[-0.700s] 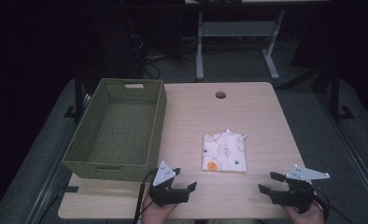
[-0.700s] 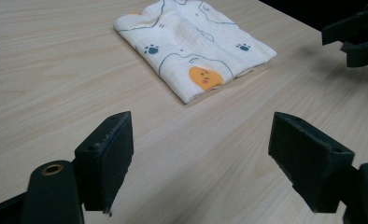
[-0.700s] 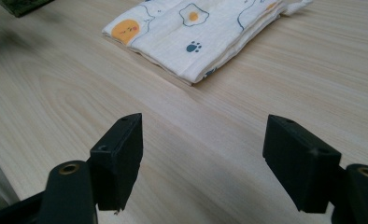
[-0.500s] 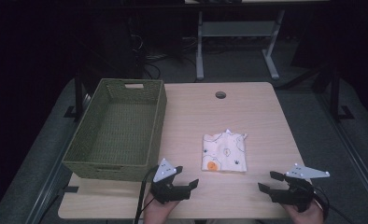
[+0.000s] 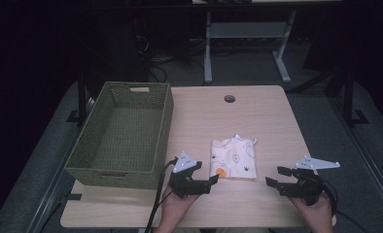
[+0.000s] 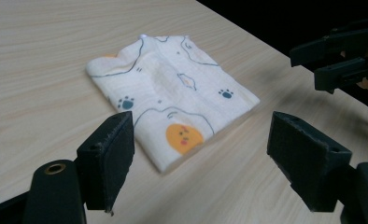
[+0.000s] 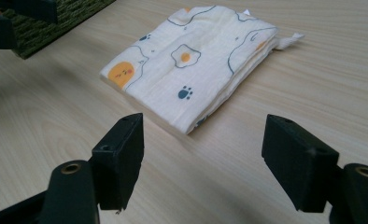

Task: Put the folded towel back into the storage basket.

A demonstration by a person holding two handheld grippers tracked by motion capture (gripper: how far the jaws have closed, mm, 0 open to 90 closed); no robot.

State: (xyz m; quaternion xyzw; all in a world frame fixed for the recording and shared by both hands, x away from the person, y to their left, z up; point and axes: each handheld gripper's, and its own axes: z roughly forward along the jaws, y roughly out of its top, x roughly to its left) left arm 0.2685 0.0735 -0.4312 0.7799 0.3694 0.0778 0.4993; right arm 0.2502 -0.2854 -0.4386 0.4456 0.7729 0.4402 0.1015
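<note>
Far left of the table [image 5: 257,204]: green woven basket [image 5: 90,167], upright, nothing seen inside it. Its right wall stands near the left gripper.

Left gripper [image 5: 210,180]: held low over the near edge of the table, just right of the basket's near right corner. Jaws spread wide, nothing between them. In the left gripper view the pads [image 6: 108,156] frame the near left corner of the cloth but do not touch it; bare wood shows between pad and fabric.

Centre: folded cloth [image 5: 233,158], white with egg and paw prints, lying flat on the tabletop, apart from the basket. Folds look neat and stacked; a small tag or loose corner pokes out at its far edge. An orange face print sits at the near left corner, closest to the left gripper.

Right gripper [image 5: 276,176]: near the table's near right edge, jaws likewise wide apart and holding nothing. In the right gripper view the cloth [image 7: 194,58] lies beyond the jaws, not between them.

Progress, as judged: the cloth looks already folded, so what remains is probably the pickup and the move into the basket. No grasp has been made yet; both grippers are in approach position, the left one closer. Basket placement not started.
</note>
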